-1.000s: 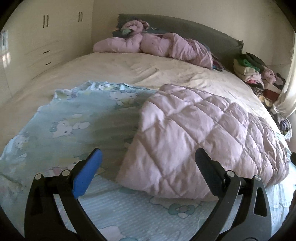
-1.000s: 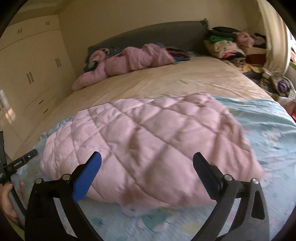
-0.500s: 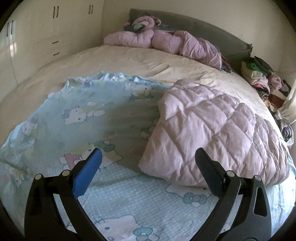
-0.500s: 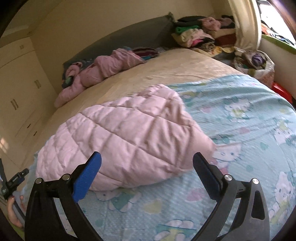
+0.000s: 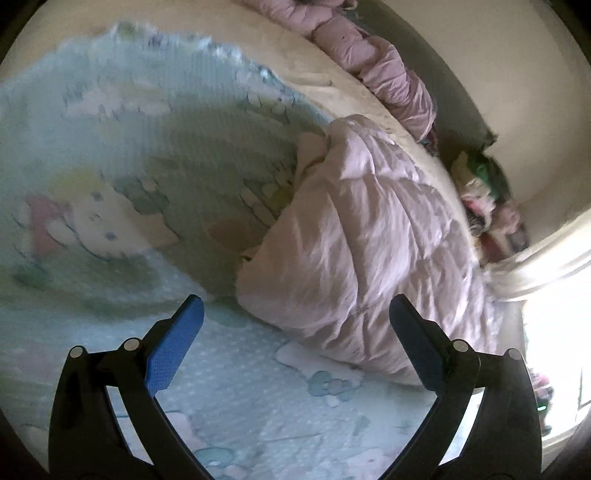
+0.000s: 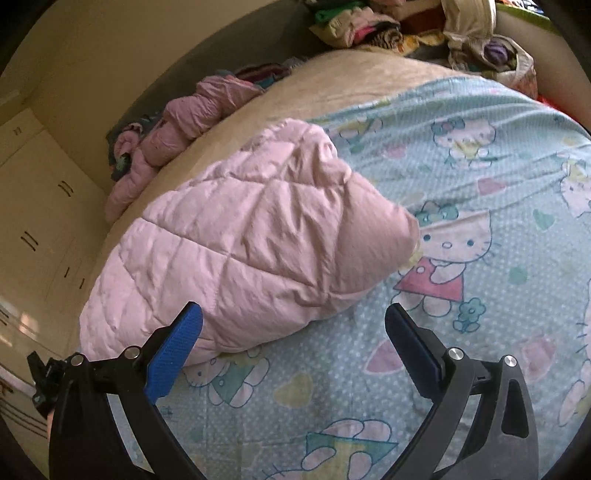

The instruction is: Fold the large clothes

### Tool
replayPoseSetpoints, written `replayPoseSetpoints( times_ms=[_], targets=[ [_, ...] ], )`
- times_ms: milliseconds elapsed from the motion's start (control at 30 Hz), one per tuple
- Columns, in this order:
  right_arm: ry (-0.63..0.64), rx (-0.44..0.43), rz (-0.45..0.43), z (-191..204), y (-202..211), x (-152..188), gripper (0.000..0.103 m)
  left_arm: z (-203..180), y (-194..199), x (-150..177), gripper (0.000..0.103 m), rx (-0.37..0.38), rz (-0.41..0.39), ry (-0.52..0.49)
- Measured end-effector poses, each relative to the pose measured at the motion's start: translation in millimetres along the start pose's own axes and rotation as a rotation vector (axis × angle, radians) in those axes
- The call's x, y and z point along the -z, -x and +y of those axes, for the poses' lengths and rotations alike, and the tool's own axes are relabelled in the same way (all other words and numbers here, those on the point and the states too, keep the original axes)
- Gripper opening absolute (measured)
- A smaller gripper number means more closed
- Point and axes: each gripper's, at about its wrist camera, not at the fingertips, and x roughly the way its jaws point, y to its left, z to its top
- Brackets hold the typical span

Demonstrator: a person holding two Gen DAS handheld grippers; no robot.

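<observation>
A folded pink quilted garment (image 5: 373, 240) (image 6: 243, 251) lies on a light-blue cartoon-cat sheet (image 5: 122, 177) (image 6: 491, 192) spread over the bed. My left gripper (image 5: 295, 314) hovers open above the sheet, just short of the garment's near edge, with nothing between its fingers. My right gripper (image 6: 293, 321) is open too, close over the garment's near corner, holding nothing. The left wrist view is blurred by motion.
Another pink padded garment (image 6: 177, 136) (image 5: 384, 70) lies bunched against the grey headboard (image 6: 207, 74). A pile of mixed clothes (image 6: 373, 26) (image 5: 484, 184) sits at the bed's far corner by a curtain. Cream cupboards (image 6: 40, 229) line the wall. The other gripper's tip (image 6: 44, 376) shows at the lower left.
Both grippers have swung and dropped closer to the bed, staying open. The left view has tilted and turned left over the sheet; the right view has turned right, showing more sheet.
</observation>
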Motion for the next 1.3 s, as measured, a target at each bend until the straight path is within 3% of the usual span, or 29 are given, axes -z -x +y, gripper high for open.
replayPoseSetpoints(
  times_ms=[67,267,633,833,900,1000,1033,1067,1167,1300],
  targets=[
    [-0.005,0.003,0.013,0,-7,-1,0.099,6,-7,-1,0.094,0.068,0.014,0.065],
    [-0.111,-0.035,0.036,-10,-25,-7,0.099,14,-30,-8,0.094,0.124,0.06,0.16],
    [-0.371,-0.196,0.051,-43,-79,-32,0.099,4,-57,-17,0.095,0.114,0.008,0.149],
    [-0.335,-0.203,0.03,-36,-89,-39,0.098,2,-66,-19,0.095,0.105,-0.028,0.151],
    [-0.319,-0.205,0.023,-34,-89,-39,0.092,2,-67,-18,0.095,0.097,-0.043,0.152],
    [-0.279,-0.218,0.007,-29,-83,-39,0.066,-2,-67,-20,0.094,0.093,-0.041,0.132],
    [-0.254,-0.216,-0.001,-25,-80,-39,0.058,-4,-66,-21,0.087,0.093,-0.042,0.118],
    [-0.193,-0.198,-0.02,-16,-73,-40,0.055,-7,-63,-22,0.073,0.107,-0.052,0.101],
    [-0.086,-0.15,-0.052,6,-61,-42,0.043,-24,-51,-27,0.048,0.104,-0.085,0.022],
    [0.071,-0.071,-0.103,41,-43,-43,0.036,-44,-33,-29,0.036,0.083,-0.114,-0.071]
  ],
)
